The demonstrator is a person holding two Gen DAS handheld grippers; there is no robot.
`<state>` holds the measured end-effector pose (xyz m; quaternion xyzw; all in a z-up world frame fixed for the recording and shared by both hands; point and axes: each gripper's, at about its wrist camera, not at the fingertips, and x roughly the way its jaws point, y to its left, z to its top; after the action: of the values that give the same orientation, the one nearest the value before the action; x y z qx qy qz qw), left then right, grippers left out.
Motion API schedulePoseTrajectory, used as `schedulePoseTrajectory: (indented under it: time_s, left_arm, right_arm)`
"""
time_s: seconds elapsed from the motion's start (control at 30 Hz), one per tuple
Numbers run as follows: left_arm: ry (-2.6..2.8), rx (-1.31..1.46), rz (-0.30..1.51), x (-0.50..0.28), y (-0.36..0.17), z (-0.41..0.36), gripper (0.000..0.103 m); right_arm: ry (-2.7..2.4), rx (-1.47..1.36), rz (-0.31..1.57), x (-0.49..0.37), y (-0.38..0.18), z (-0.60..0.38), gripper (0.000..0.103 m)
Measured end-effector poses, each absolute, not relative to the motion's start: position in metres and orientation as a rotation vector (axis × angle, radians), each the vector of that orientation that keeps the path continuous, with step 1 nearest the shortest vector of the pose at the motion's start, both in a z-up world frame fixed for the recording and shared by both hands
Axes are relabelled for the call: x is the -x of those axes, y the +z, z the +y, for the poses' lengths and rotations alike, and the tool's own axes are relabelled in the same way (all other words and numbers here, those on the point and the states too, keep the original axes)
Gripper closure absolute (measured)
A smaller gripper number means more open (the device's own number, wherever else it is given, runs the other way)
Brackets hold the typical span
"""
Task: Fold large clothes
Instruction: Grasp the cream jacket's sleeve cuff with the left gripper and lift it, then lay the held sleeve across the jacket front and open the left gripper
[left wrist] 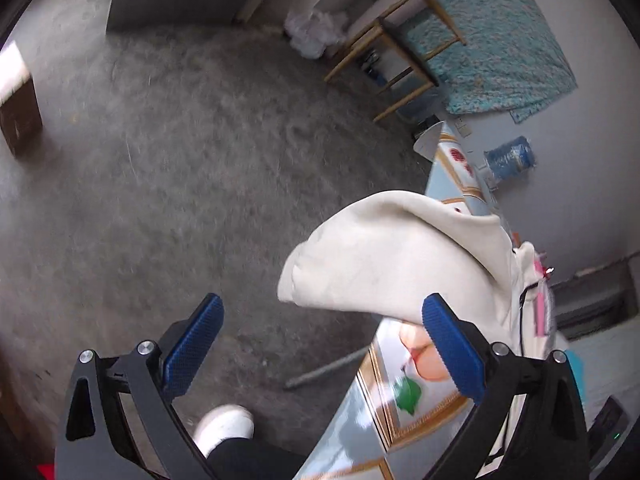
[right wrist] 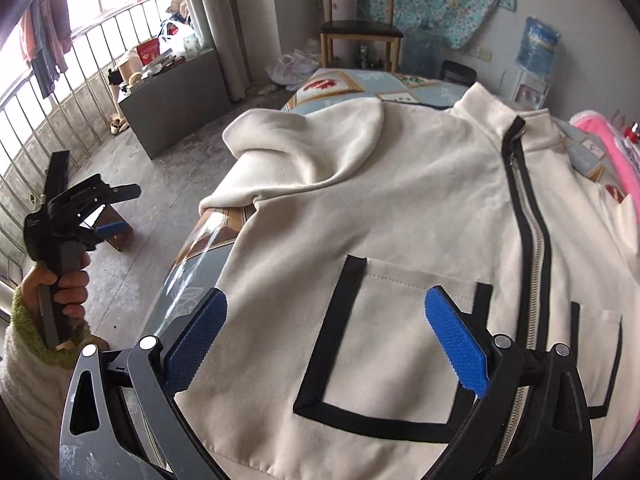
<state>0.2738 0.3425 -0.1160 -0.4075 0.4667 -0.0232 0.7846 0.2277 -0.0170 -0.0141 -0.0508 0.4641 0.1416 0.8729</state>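
On the surface [right wrist: 208,236] I see the jacket [right wrist: 400,200] spread flat, unfolded; both my left gripper [left wrist: 322,344] and right gripper [right wrist: 326,340] hang open, empty. Next I'd grab the bunched sleeve [right wrist: 304,140].

I am looking at the matt cream fleece jacket [right wrist: 400,208] with its metal zipper [right wrist: 534,248], lying on a glossy printed tablecloth [right wrist: 200,248]; my right gripper [right wrist: 326,336] is showing textured blue pads [right wrist: 456,344].

Jacket [right wrist: 400,208] flat on the table [right wrist: 192,264], sleeve [right wrist: 312,144] over its left edge, chair [right wrist: 360,28] behind.
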Motion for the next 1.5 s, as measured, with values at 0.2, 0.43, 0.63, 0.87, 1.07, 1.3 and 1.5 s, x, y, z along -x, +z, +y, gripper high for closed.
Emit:
schedulePoseTrajectory:
  time_s: [0.2,0.43,0.63,0.87,1.07,1.3,1.5]
  left_arm:
    - [-0.242,1.549,1.248,-0.314,-0.262,0.339,0.005]
    - [-0.340,2.036,1.297,-0.327,-0.343,0.301,0.005]
    - [-0.281,2.194,1.194,-0.340,-0.364,0.292,0.006]
    - [-0.168,2.130,1.134,-0.352,-0.357,0.324,0.066]
    - [-0.067,1.867,1.088,-0.360,-0.298,0.374,0.096]
    - [-0.016,1.274,0.848,-0.344,-0.092,0.402,0.096]
    - [-0.274,0.728,0.710,-0.318,0.090,0.271,0.096]
  right_arm:
    - [0.255,0.120,1.017,-0.239,-0.029,-0.015,0.009]
    - [0.216,0.136,1.023,-0.248,-0.037,-0.009,0.009]
    - [0.178,0.164,0.993,-0.250,-0.034,-0.011,0.009]
    - [0.139,0.215,0.897,-0.244,-0.024,-0.015,0.009]
    - [0.134,0.178,0.842,-0.234,-0.015,-0.027,0.015]
    - [0.092,0.065,0.835,-0.220,-0.007,-0.063,0.015]
    - [0.031,-0.055,0.823,-0.193,0.007,-0.115,0.015]
